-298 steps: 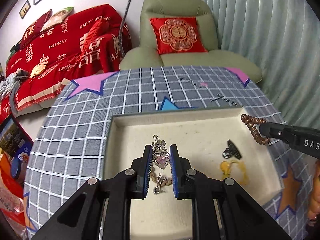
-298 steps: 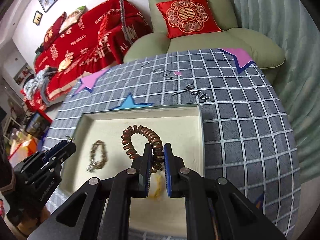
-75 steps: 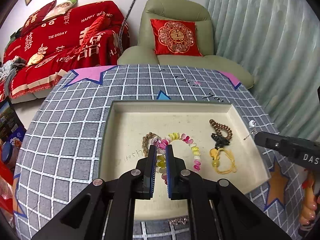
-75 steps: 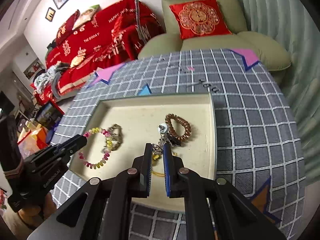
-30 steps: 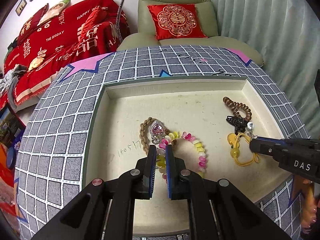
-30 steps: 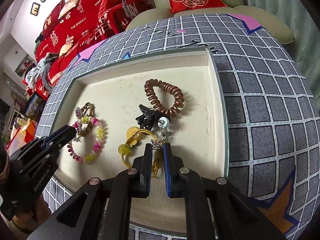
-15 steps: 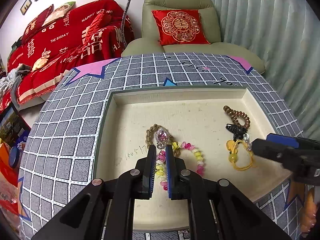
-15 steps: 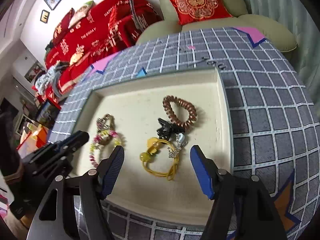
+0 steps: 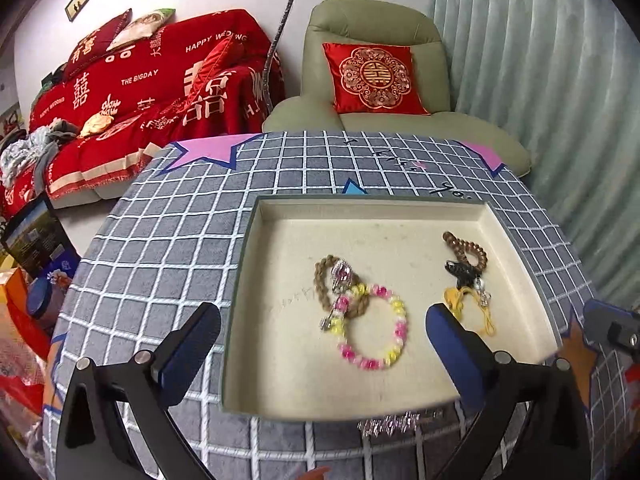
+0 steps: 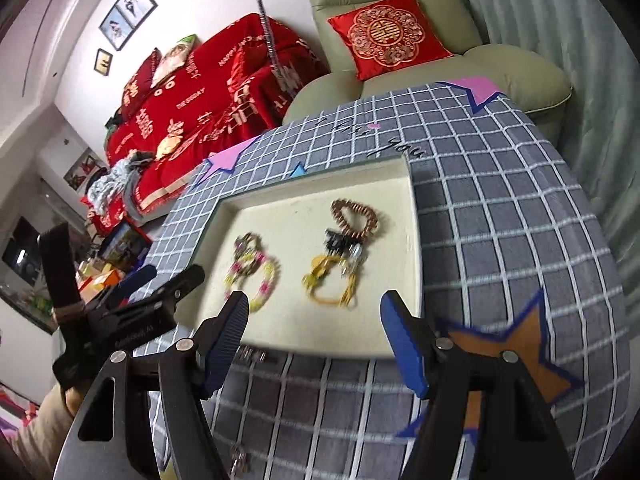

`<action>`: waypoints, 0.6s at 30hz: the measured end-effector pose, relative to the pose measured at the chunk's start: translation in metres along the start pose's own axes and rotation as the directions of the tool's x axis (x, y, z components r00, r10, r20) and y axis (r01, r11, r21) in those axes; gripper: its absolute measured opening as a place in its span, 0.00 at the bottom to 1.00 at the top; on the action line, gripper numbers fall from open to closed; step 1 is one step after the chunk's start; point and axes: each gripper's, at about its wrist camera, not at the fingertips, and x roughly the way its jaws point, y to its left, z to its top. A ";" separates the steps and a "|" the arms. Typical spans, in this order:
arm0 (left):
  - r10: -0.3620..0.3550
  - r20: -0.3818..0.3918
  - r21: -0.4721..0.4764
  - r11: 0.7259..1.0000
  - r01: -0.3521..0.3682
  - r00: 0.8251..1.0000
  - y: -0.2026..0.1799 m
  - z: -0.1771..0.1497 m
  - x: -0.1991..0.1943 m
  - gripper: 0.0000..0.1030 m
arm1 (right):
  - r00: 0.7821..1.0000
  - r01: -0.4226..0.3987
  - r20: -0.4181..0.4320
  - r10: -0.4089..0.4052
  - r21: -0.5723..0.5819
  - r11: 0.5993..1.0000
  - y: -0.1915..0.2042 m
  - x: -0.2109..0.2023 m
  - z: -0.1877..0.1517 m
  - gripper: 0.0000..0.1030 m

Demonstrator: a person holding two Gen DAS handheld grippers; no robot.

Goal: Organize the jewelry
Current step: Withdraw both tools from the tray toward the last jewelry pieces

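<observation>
1. Two clusters of jewelry are now lying in the tray (image 9: pixel 520 268): the left gripper (image 9: pixel 320 328) is springing open, having just released the pink-and-yellow bracelet (image 9: pixel 372 328) at centre.
2. Right gripper (image 10: pixel 314 320), released and empty, is hanging near the tray's near edge, its earring (image 10: pixel 354 256) left beside the yellow cord (image 10: pixel 332 284); more pieces are waiting on the near cloth (image 10: pixel 500 220).

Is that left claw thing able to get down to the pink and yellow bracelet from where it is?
Probably yes. The left gripper hangs over the tray with its jaws opening and nothing between them. The bracelet lies just below, though its top overlaps a braided band, which might come along.
</observation>
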 end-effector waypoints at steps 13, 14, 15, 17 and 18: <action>-0.017 -0.051 -0.014 1.000 0.016 0.999 0.023 -0.088 -0.048 1.00 | 0.976 -0.120 -0.193 0.102 -0.086 0.989 0.030 0.034 -0.063 0.70; -0.019 -0.059 -0.015 1.000 0.018 0.998 0.023 -0.096 -0.050 1.00 | 0.974 -0.123 -0.198 0.105 -0.079 0.989 0.031 0.040 -0.063 0.69; -0.022 -0.069 -0.015 1.000 0.021 0.997 0.023 -0.104 -0.052 1.00 | 0.974 -0.125 -0.202 0.108 -0.074 0.989 0.032 0.045 -0.063 0.66; -0.029 -0.085 -0.020 0.999 0.028 0.996 0.022 -0.118 -0.055 1.00 | 0.970 -0.134 -0.212 0.115 -0.074 0.988 0.035 0.054 -0.062 0.62; -0.035 -0.091 -0.022 0.999 0.033 0.995 0.021 -0.124 -0.057 1.00 | 0.969 -0.137 -0.220 0.117 -0.078 0.988 0.038 0.060 -0.062 0.61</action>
